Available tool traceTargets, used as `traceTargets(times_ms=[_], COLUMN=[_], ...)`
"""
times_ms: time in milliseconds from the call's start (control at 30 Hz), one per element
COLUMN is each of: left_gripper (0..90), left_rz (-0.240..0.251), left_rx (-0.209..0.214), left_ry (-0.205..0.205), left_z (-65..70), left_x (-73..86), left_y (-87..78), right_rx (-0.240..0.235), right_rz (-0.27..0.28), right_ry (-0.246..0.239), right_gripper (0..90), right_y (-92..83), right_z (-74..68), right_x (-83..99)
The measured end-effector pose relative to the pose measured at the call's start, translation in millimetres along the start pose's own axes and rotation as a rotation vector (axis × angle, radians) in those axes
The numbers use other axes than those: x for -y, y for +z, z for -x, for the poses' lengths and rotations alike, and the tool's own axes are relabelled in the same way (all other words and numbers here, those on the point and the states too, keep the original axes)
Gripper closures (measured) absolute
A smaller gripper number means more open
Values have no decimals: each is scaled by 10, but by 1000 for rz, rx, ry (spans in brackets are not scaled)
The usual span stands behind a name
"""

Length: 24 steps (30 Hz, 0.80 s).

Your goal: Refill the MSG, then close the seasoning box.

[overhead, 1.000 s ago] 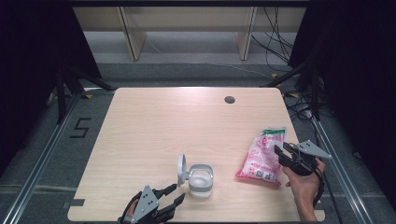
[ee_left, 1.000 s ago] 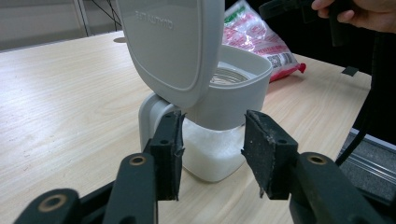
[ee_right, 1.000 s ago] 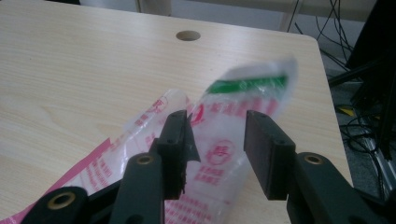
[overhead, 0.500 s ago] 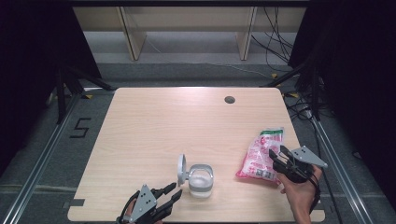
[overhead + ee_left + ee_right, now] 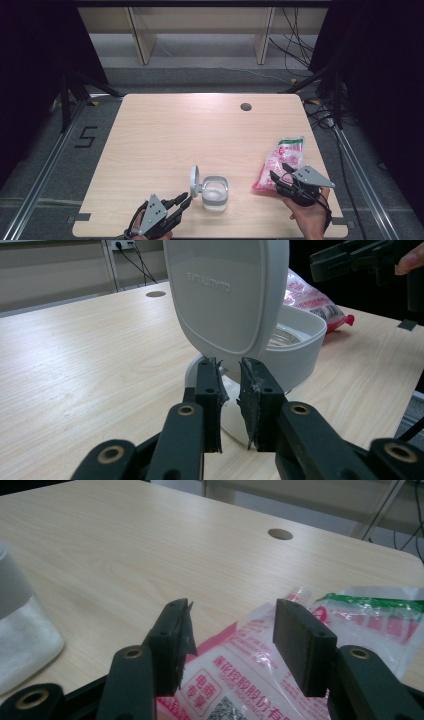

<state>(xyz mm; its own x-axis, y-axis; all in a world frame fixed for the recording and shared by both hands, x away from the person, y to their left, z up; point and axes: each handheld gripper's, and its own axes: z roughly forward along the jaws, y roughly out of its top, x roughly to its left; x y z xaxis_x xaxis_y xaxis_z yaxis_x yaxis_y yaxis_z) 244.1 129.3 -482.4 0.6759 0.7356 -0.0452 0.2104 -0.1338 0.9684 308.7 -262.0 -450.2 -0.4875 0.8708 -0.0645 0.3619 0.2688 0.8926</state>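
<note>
A white round container [image 5: 215, 193] stands near the table's front edge, its hinged lid [image 5: 194, 181] upright on its left side. My left gripper [image 5: 182, 200] lies low just left of it. In the left gripper view its jaws [image 5: 230, 371] have just been closing and now leave a narrow gap at the foot of the lid [image 5: 225, 290], with nothing visibly pinched. A pink and clear plastic bag [image 5: 283, 156] lies to the right. My right gripper [image 5: 278, 173] hovers over the bag's near end [image 5: 240, 675], its jaws having just been opening and standing wide apart, off the bag.
A round cable hole [image 5: 245, 106] sits at the table's far side. The table's right edge [image 5: 320, 150] runs close beside the bag. The container's white wall [image 5: 20, 625] appears at the left of the right gripper view. Shelving and cables lie beyond the table.
The right gripper has slid back along the bag toward the table's front edge, and its jaws have widened. The left gripper's jaws have drawn closer together; that hand stayed put.
</note>
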Motion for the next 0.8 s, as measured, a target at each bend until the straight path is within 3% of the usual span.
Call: traceTargets(times_ms=[67, 100, 133, 200, 267, 300, 333, 367, 600, 733, 800], left_gripper=[801, 809, 835, 848, 860, 866, 865, 873, 881, 889, 890], left_rz=[-10, -9, 5, 1, 2, -13, 5, -11, -7, -4, -12], left_rx=[-2, -2, -3, -8, -17, -22, -23, -28, -24, -27, -28], left_ry=[13, 8, 14, 38, 24, 24, 35, 42, 40, 40, 41], left_z=[-8, -5, -14, -47, -47, -52, -68, -67, -85, -103, -117], left_x=[-7, -12, -11, -25, -25, -33, -34, -42, -57, -76, -88], left_y=[-6, -3, 11, 10, 14, 9, 13, -3, 17, 28, 37], right_rx=[7, -5, -10, -24, -27, -38, -40, -42, -83, -81, -90], right_rz=[5, 1, 1, -4, -8, 2, -12, -10, -18, -24, -26], right_ry=[-13, 7, -24, -13, -2, -28, -19, -35, -25, -19, -47], right_gripper=[496, 498, 499, 499, 499, 499, 499, 498, 495, 493, 493], right_y=[4, 3, 3, -1, -12, 2, -13, -11, -28, -52, -49], right_z=[-3, -24, -27, -53, -86, -73, -85, -91, -183, -252, -260], right_x=[4, 6, 9, 14, 15, 12, 14, 19, 39, 60, 64])
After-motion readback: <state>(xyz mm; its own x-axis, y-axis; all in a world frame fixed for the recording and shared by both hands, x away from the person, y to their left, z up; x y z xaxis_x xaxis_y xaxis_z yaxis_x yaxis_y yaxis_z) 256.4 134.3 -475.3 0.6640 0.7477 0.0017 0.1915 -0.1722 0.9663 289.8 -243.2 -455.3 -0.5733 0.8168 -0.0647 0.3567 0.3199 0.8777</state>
